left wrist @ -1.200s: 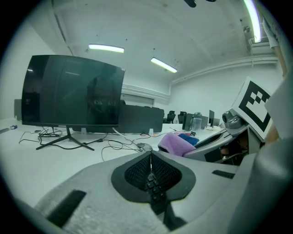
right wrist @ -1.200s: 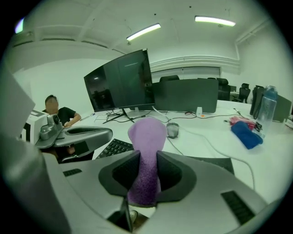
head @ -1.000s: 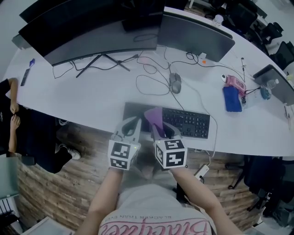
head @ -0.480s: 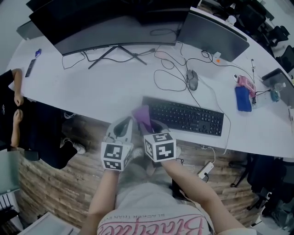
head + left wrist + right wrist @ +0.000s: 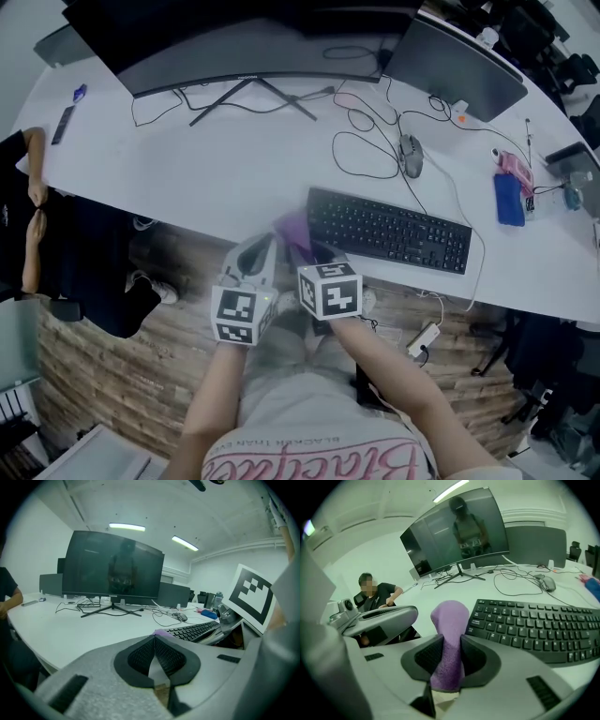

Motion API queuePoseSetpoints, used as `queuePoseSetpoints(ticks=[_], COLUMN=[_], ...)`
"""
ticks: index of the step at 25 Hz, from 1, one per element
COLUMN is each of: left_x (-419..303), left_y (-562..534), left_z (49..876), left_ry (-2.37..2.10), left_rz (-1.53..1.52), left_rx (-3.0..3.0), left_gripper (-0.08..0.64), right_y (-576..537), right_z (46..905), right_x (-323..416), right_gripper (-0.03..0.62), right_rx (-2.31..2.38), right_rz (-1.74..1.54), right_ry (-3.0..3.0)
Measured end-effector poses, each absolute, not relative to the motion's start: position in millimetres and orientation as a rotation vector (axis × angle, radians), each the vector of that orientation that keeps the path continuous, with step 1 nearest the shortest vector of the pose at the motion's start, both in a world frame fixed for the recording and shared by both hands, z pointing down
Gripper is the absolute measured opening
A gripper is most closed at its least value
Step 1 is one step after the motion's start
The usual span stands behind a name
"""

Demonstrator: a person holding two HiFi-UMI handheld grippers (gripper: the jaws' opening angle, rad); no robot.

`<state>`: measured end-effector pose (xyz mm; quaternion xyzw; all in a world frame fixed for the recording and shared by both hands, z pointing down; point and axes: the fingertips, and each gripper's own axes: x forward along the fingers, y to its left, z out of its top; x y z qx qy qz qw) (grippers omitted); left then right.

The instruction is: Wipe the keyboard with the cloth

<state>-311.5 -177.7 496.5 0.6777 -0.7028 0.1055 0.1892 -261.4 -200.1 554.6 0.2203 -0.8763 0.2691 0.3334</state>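
Two grippers: our right gripper (image 5: 451,641) pinches the bunched cloth (image 5: 449,616), seemingly soft and limp; our left gripper (image 5: 154,638) is closed, empty.

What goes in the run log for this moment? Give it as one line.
task: wipe keyboard | right claw: shut on cloth | left claw: shut, empty | cloth: at keyboard's left end
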Motion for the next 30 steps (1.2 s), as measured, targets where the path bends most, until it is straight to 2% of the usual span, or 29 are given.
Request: queuePoseSetpoints(ticks=[17,30], left_x=[-274.0,-203.3], left_y=[-208.9,-245.5], left_z=[497.4,496.9], left_ry=[-1.901,-1.851], left_rz=[0.309,0.326], left_rx=[1.975,2.018], left_gripper=[0.006,0.006], right_y=[-233.4,-264.6], right_z=[558.6,559.7], right_x=[-209.5,-142.4], right_gripper=[0.094,0.095], right_rx=[0.71,0.755], right_rz=[0.72,0.754], right_ry=[-2.252,-2.222])
